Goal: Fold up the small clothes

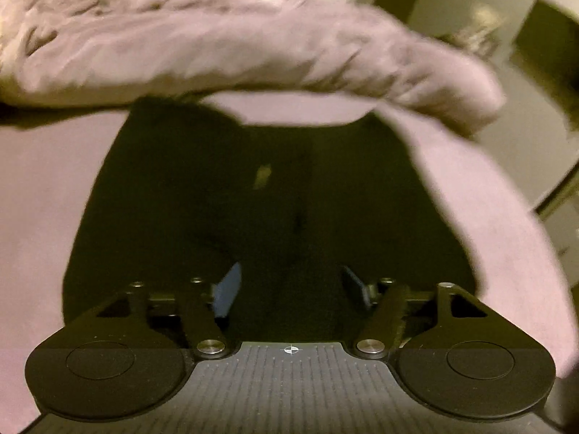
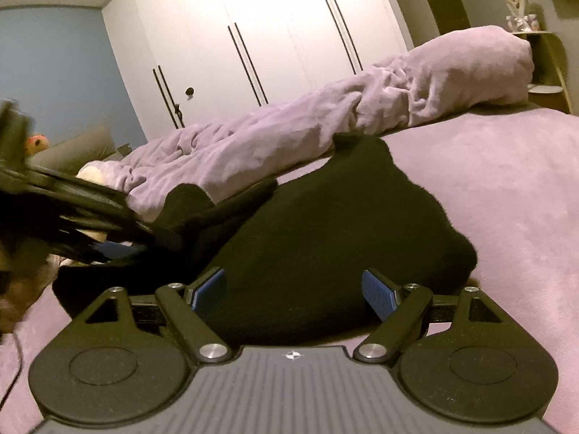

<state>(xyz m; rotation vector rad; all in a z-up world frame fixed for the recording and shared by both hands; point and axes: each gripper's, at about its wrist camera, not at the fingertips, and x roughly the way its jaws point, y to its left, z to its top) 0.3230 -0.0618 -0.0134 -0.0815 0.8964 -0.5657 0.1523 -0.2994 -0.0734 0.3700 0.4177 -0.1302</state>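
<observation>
We are in a bedroom, over a bed (image 2: 506, 188) with a lilac cover; a rumpled duvet (image 2: 325, 115) lies along its far side, and white wardrobes (image 2: 253, 29) stand behind it. The garment (image 2: 325, 235), small, black and knitted-looking, lies on the cover near us, its far edge just beside the duvet.

On the left, the left tool (image 1: 291, 287) hovers over the near part of the garment (image 1: 271, 199), jaws apart and holding nothing. Its view is blurred, so we cannot tell whether the pads touch the cloth. In the right view this tool (image 2: 90, 213) shows low at the garment's left end, where a flap stands raised.

On the right, the right tool (image 2: 295, 291) is likewise spread wide and empty, with the near edge lying between its fingers.

We judge the cloth light, soft and limp: it should sag from any single hold and may cling to the fuzzy cover. We would pinch it at the edge or corners, one tool at each end, gripping only its layers and not the bedcover beneath.
</observation>
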